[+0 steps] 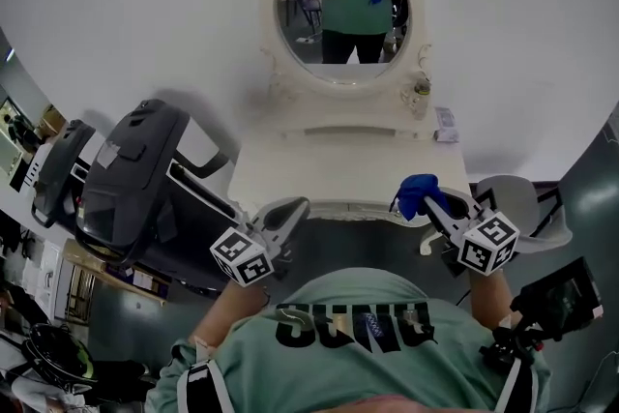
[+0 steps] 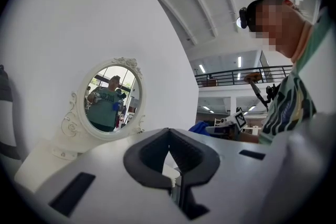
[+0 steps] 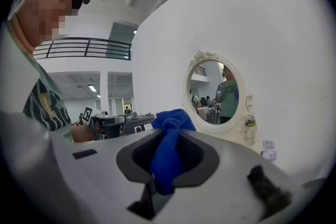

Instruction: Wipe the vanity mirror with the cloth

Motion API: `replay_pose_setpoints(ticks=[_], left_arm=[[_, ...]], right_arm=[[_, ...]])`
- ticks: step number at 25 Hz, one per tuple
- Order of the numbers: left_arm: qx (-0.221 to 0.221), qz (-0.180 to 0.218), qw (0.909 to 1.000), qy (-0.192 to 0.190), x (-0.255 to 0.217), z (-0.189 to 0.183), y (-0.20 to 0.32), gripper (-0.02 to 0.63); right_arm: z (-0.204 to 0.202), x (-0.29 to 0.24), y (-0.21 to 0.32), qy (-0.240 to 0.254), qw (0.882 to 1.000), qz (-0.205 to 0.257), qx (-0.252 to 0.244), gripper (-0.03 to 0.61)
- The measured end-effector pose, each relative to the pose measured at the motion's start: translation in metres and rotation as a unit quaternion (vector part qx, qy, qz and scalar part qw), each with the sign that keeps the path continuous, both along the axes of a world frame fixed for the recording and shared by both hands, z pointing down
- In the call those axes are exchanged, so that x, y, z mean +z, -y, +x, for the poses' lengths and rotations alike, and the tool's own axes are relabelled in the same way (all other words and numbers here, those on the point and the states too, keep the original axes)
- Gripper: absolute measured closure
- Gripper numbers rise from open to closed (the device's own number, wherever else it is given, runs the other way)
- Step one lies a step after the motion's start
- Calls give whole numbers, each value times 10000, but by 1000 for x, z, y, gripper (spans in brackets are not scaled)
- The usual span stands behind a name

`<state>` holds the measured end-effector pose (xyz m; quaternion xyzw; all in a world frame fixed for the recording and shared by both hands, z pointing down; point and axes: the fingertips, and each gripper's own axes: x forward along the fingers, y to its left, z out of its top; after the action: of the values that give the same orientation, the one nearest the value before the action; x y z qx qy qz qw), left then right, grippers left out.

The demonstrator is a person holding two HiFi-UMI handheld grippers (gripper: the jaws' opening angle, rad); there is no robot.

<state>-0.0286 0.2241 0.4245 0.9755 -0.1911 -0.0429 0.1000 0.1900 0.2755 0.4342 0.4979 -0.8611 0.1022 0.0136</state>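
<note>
Soft fuzzy cloth (image 3: 167,149), glossy mirror (image 1: 344,5) (reflective glass)

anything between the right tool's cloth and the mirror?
Only bare white vanity top, per the head view. The right tool, shut on the blue cloth, hangs short of the mirror; a small bottle stands off to the side.

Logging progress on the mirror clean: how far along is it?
Done: the blue cloth is clamped in the right gripper. In hand: both grippers are held short of the mirror, the left gripper shut and empty. Left: the cloth is not on the glass, so wiping looks unstarted.
</note>
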Motion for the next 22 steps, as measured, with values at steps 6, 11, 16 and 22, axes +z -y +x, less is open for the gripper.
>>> replay_pose_setpoints(ticks=[6, 11, 16, 22], left_arm=[[-71, -127, 9999, 8, 16, -8, 56, 604], [206, -45, 9998, -62, 16, -27, 143, 604], [553, 108, 9984, -72, 0, -44, 250, 604], [698, 279, 9972, 36, -15, -65, 345, 604]], right_arm=[[-11, 21, 61, 50, 9997, -206, -132, 528], [-38, 9, 142, -97, 9999, -110, 57, 528], [-62, -11, 238, -171, 9991, -34, 390, 528], [-78, -43, 334, -550, 9956, 222, 729, 528]])
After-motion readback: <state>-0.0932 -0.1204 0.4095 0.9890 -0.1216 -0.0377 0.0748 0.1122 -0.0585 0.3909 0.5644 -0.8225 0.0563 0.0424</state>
